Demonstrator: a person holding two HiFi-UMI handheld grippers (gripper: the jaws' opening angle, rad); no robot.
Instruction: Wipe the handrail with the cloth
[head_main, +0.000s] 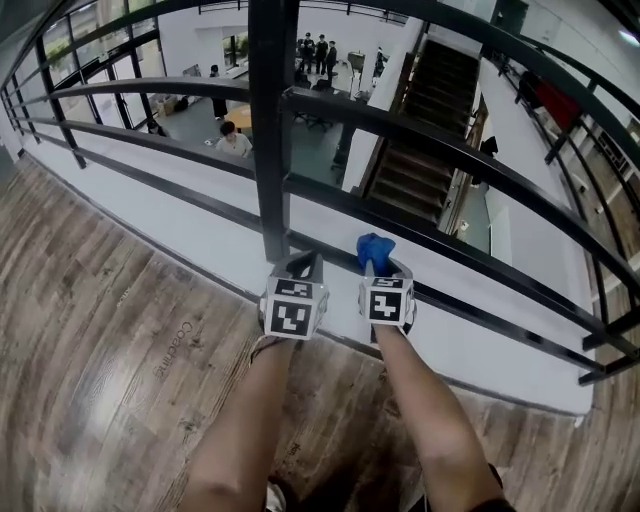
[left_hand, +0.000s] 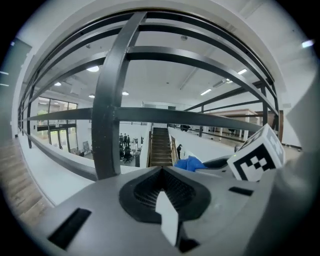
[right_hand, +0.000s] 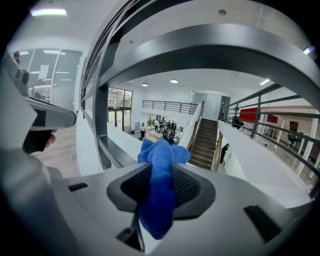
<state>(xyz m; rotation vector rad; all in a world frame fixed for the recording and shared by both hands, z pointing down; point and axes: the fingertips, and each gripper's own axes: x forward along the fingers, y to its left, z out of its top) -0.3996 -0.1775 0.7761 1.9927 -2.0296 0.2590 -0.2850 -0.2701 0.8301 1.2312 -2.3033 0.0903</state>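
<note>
The handrail is a dark metal railing with several horizontal bars (head_main: 455, 150) and a thick upright post (head_main: 272, 130). My right gripper (head_main: 377, 266) is shut on a bunched blue cloth (head_main: 375, 248), which pokes up close to the lowest bar (head_main: 500, 312); contact is unclear. In the right gripper view the cloth (right_hand: 160, 160) hangs from the right gripper (right_hand: 161, 175), with a broad bar (right_hand: 225, 55) arching overhead. My left gripper (head_main: 303, 264) sits beside it at the foot of the post, shut and empty. The left gripper view shows the left gripper (left_hand: 161, 172), the post (left_hand: 112, 100) and the cloth (left_hand: 190, 163).
Wood-plank floor (head_main: 110, 330) runs under me up to a white ledge (head_main: 470, 350) below the railing. Beyond the bars is an open drop to a lower hall with people (head_main: 234, 140) and a staircase (head_main: 415, 150). The railing curves away to the left.
</note>
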